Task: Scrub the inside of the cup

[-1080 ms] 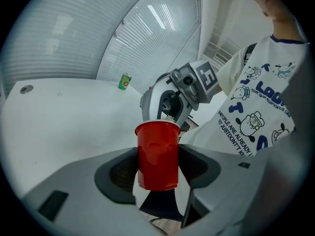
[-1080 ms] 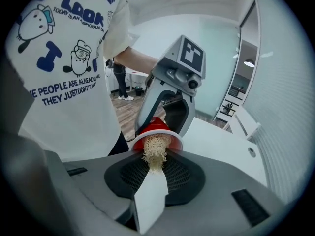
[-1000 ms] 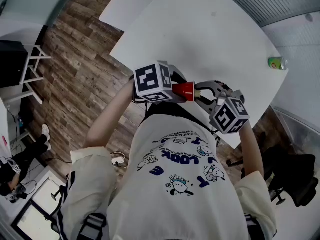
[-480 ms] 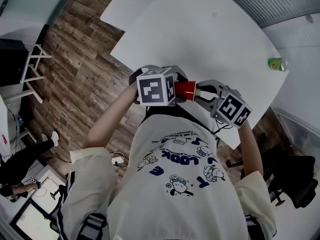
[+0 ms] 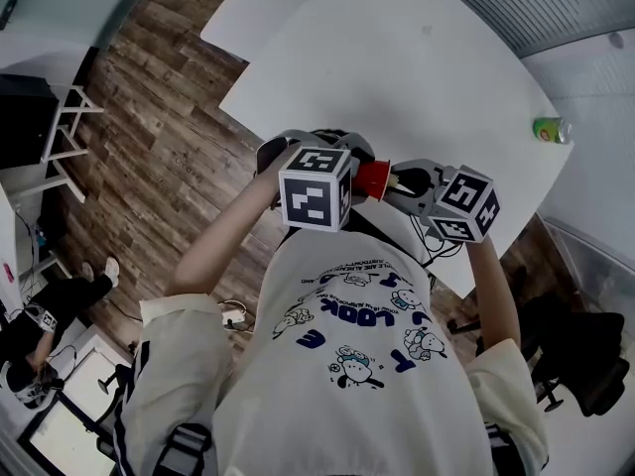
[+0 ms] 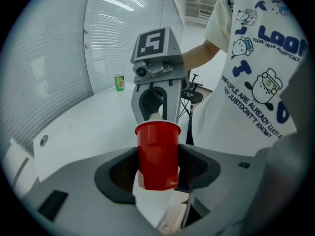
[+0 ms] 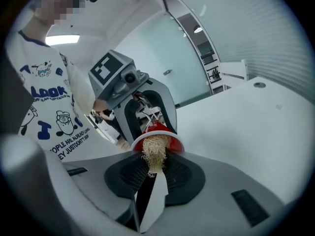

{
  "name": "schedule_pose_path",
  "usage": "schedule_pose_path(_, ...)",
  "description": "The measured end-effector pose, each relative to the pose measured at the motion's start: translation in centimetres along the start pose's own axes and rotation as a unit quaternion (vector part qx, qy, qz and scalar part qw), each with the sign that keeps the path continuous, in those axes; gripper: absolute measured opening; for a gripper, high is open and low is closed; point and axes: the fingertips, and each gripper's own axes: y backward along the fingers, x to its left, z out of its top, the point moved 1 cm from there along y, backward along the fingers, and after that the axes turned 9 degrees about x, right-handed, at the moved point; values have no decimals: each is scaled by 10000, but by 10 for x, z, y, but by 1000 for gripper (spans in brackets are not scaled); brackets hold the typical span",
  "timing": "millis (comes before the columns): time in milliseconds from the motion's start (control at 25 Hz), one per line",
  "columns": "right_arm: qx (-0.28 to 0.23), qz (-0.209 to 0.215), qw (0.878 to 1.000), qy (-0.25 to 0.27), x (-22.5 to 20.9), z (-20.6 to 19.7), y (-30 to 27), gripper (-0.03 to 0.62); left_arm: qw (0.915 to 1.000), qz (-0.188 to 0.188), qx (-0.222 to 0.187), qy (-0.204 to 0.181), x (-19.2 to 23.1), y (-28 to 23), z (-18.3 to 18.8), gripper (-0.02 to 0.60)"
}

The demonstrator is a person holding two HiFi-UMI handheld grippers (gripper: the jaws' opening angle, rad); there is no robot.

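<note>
Left gripper (image 6: 158, 170): jaws set wide and clamped on the sides of the red cup, low on its wall.
Red cup (image 6: 157, 149): held up in the air, off the tabletop (image 5: 417, 77), about over its near edge and close in front of the person's chest. The head view shows its mouth turned toward the right gripper.
Right gripper (image 7: 153, 170): jaws nearly together, pinching a pale, stringy scrubber.
Scrubber (image 7: 154, 151): its tufted end sits inside the cup's mouth. From the left gripper view a little of it peeks over the rim.
Grippers: they face each other nose to nose, with the cup between them.
Green can (image 5: 549, 128): by the tabletop's right edge, well apart from both grippers.
Person: white T-shirt (image 5: 347, 365) with blue cartoon print, forearms bare.
</note>
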Motion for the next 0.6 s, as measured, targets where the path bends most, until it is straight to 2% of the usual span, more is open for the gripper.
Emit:
schedule_pose_path(320, -121, 347, 9978, -549, -2, 0, 0, 74, 9988, 272, 198, -357, 1, -1, -1, 285)
schedule_pose_path(600, -133, 730, 9906, -1152, -1, -2, -2, 74, 9969, 539, 179, -547, -2, -3, -2, 285)
